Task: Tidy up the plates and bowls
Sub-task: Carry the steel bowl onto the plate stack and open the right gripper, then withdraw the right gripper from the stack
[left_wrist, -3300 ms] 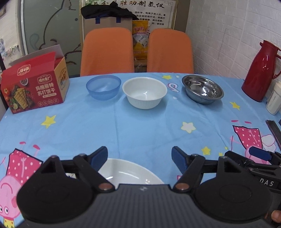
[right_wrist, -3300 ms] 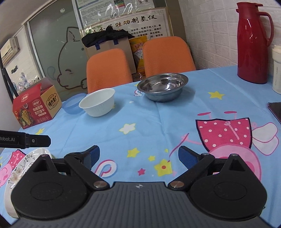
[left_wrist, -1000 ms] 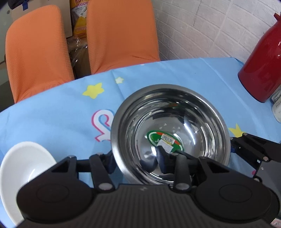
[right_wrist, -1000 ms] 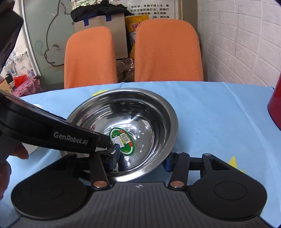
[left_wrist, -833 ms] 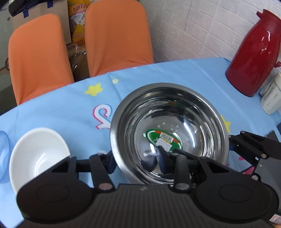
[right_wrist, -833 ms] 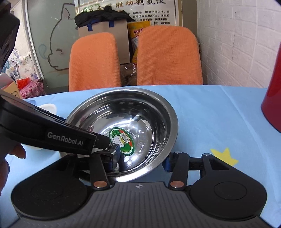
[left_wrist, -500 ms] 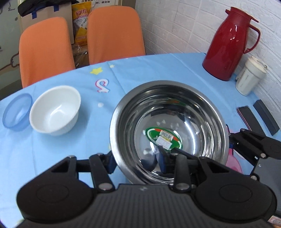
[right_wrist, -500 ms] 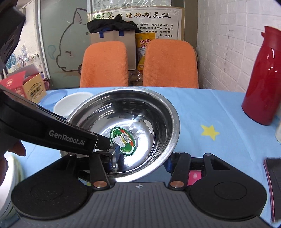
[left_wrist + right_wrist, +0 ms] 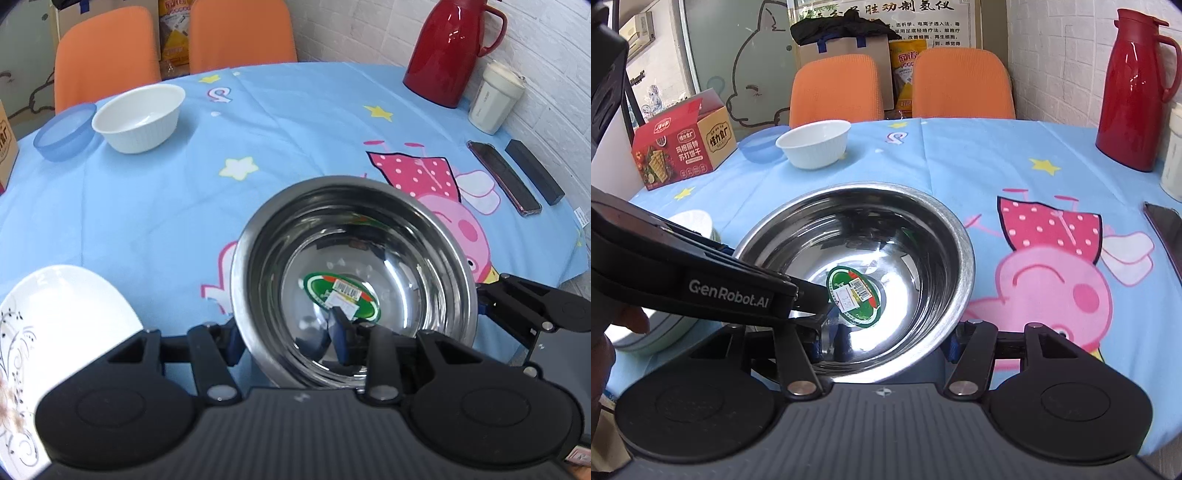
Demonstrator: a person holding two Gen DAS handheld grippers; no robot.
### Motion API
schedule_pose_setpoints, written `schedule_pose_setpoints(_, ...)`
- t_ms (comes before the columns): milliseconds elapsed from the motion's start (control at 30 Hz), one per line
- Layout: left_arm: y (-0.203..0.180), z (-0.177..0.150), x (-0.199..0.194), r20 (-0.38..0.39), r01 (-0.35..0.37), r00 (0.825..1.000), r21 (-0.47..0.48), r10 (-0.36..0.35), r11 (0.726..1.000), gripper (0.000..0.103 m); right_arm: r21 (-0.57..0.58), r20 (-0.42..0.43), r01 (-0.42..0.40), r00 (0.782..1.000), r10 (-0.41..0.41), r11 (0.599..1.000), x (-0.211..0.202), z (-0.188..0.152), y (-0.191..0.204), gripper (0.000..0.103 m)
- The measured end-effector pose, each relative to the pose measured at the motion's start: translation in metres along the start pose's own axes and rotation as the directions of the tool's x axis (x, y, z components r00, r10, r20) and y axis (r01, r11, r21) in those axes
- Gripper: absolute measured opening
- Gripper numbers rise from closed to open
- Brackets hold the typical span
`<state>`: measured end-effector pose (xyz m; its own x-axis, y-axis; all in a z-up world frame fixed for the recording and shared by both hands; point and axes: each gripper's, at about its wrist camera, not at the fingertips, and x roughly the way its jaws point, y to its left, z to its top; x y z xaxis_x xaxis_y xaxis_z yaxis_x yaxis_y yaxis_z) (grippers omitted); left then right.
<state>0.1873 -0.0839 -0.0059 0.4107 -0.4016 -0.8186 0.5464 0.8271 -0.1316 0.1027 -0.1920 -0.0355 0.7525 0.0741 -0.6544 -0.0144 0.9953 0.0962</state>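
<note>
A steel bowl point(image 9: 354, 266) with a green sticker inside fills the near part of both views, over the pink pig print. My left gripper point(image 9: 286, 341) is shut on its near-left rim, one finger inside and one outside. The right gripper point(image 9: 882, 347) straddles the bowl's point(image 9: 857, 266) near-right rim. Its jaws are opening and the outer pad stands just off the wall. I cannot tell whether the bowl rests on the cloth. A white bowl point(image 9: 138, 118) and a blue bowl point(image 9: 64, 131) sit at the far left. A white flowered plate point(image 9: 62, 332) lies at the near left.
A red thermos point(image 9: 450, 48), a white cup point(image 9: 495, 99), a phone point(image 9: 502, 177) and a black case point(image 9: 533, 171) line the right side. A red snack box point(image 9: 683, 147) stands at the far left, orange chairs point(image 9: 834, 88) behind the table. A hand point(image 9: 602, 350) shows at the left edge.
Both grippers have carried the steel bowl from the far edge by the chairs back to the near side. The flowered plate has come into view. The right jaws have spread slightly.
</note>
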Motion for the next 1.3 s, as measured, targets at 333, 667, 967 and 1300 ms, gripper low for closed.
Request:
schedule_pose_setpoints(333,-0.005,0.003,0.007,-0.005,-0.007,1.000,0.009,0.007,1.000,0.035,-0.018,0.009,0.002,1.000,-0.002,1.000,-0.003,-0.005,-0.001,0.103)
schedule_pose_setpoints(667,0.006,0.010,-0.004,0.089,-0.043,0.995,-0.001,0.043,0.999,0.088,0.071,0.010,-0.057,0.998,0.056,0.996,-0.008,-0.004,-0.029,0.103)
schedule_pose_setpoints(967,0.040,0.027,-0.062,0.251,-0.119,0.960,-0.027,0.122,0.992,0.093,0.144,0.096,-0.017,0.995,0.003,0.989,-0.028,0.022,-0.065,0.103)
schedule_pose_setpoints(1300,0.121,0.042,-0.076,0.248,-0.217,0.935,-0.164,0.254,0.962,0.093,0.032,0.121,-0.060,0.991,0.056,0.998,-0.004,0.084,-0.052,0.103)
